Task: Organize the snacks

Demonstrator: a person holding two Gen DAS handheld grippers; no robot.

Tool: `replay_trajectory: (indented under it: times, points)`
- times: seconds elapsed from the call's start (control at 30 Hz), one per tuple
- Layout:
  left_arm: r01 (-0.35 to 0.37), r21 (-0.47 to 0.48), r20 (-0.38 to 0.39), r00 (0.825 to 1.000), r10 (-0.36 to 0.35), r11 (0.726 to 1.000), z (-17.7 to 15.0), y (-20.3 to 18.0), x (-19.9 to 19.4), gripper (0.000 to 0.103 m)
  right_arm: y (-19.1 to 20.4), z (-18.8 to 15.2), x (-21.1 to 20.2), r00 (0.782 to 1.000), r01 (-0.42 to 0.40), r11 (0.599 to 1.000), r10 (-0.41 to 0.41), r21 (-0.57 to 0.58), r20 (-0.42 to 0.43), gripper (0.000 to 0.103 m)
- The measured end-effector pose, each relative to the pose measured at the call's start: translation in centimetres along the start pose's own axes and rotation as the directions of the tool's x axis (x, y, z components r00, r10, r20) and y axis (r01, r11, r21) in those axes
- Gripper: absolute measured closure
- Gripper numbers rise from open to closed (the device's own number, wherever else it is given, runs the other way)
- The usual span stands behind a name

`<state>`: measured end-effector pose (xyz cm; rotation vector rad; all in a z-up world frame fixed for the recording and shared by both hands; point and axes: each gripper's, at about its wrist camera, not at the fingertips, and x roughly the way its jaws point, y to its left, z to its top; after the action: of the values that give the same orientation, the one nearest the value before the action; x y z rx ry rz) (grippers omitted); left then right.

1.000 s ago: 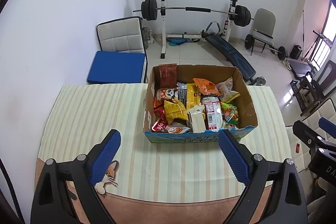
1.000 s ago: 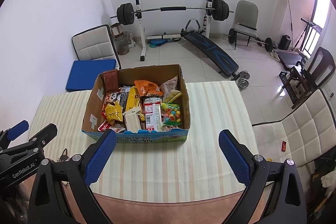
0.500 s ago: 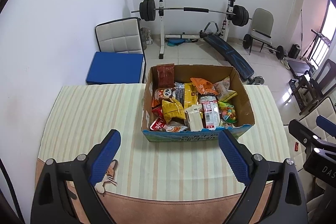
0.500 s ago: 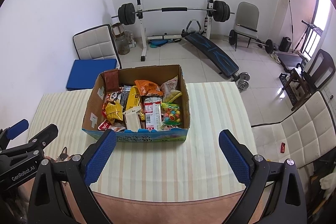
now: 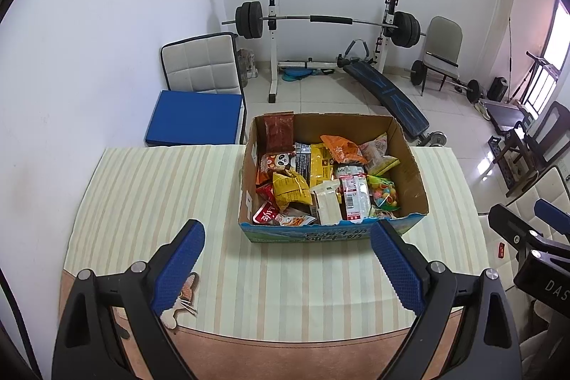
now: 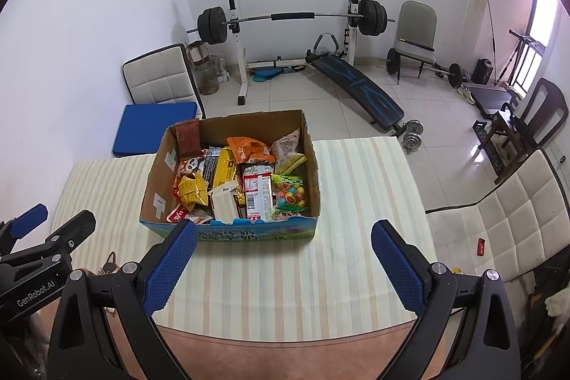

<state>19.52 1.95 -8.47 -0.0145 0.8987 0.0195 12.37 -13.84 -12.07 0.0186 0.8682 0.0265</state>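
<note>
Presumably so either can reach in, both the left gripper and right gripper hang spread and empty above the near table edge, facing the box heaped with snacks.

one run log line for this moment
left gripper: open, empty | right gripper: open, empty | snacks: in cardboard box | box on striped table

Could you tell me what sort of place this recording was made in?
Most likely a room in a home that doubles as a gym. A barbell rack and a sit-up bench stand on the tiled floor behind a table with a striped cloth, which holds a cardboard box of snacks.
</note>
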Motion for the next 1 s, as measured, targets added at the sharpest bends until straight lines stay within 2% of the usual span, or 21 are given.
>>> replay_trajectory:
  times: [1.0]
  points:
    - [0.011, 0.022, -0.011, 1.0, -0.011, 1.0, 0.26, -0.23, 0.12, 0.007, 0.22, 0.78, 0.4, 1.0, -0.02, 0.999, 0.02, -0.03, -0.003, 0.003]
